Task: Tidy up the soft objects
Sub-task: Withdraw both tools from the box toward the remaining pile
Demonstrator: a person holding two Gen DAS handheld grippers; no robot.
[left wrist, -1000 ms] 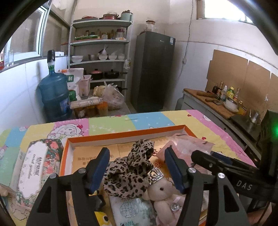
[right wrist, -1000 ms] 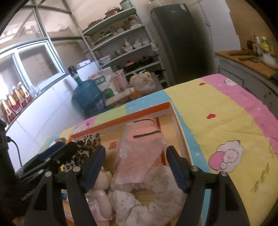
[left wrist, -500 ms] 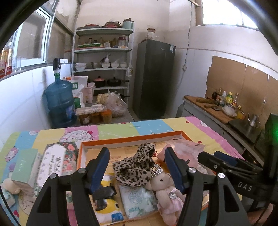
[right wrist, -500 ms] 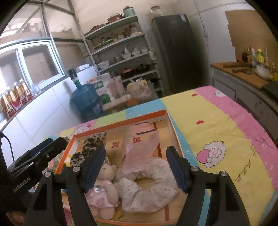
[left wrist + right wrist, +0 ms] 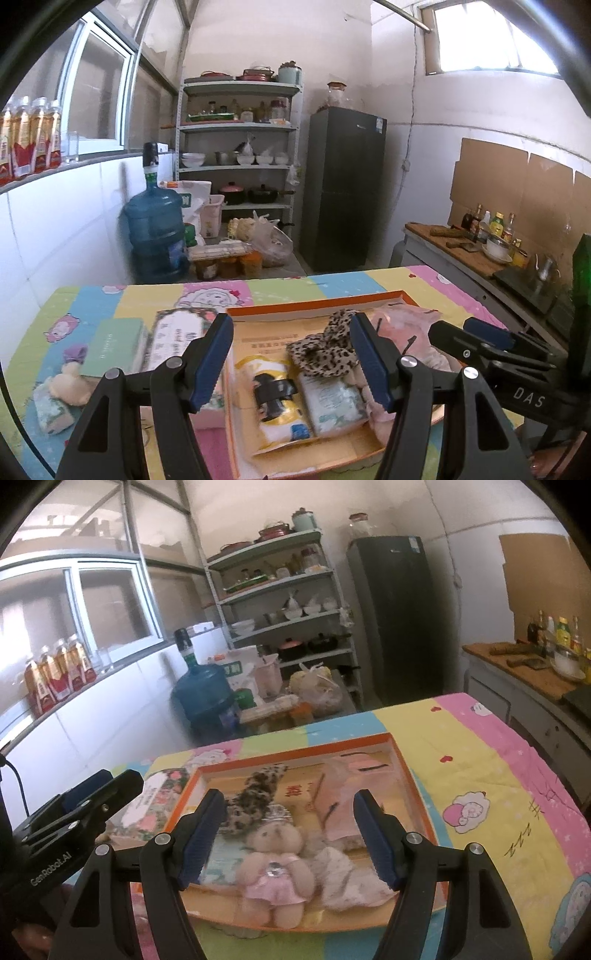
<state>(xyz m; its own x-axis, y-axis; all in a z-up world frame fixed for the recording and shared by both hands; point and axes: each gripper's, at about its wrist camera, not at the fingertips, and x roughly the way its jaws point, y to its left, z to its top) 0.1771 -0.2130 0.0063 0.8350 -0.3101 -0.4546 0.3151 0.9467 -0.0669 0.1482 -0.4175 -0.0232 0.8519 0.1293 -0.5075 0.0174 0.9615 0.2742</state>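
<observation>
Kitchen clutter frames a worktop point(image 5: 66, 306) under a pastel cartoon cloth. Nearest, both grippers hang above the near edge of an orange-rimmed box point(image 5: 402, 764), neither touching anything: the left gripper point(image 5: 291, 360) is spread wide and empty, and so is the right gripper point(image 5: 290, 840).

Inside the box lie a yellow pouch point(image 5: 275, 398), a pale packet point(image 5: 332, 400), a teddy point(image 5: 275, 864) in a pink skirt, a white scrunchie point(image 5: 347, 877), a leopard scarf point(image 5: 327, 345) and a pink bag point(image 5: 341, 794) toward the far side.

Outside it, to the left, a small plush point(image 5: 70, 387) and a soft packet point(image 5: 51, 410) sit on the cloth, just beside a green box point(image 5: 112, 347) and a floral box point(image 5: 181, 338). Beyond stand a water jug point(image 5: 155, 229), shelves point(image 5: 236, 147) and a fridge point(image 5: 345, 184).

Most soft things look already boxed, so this seems a pause between picks. The next move likely calls for the left gripper to swing left and down over the plush, then pinch it gently at the middle.
</observation>
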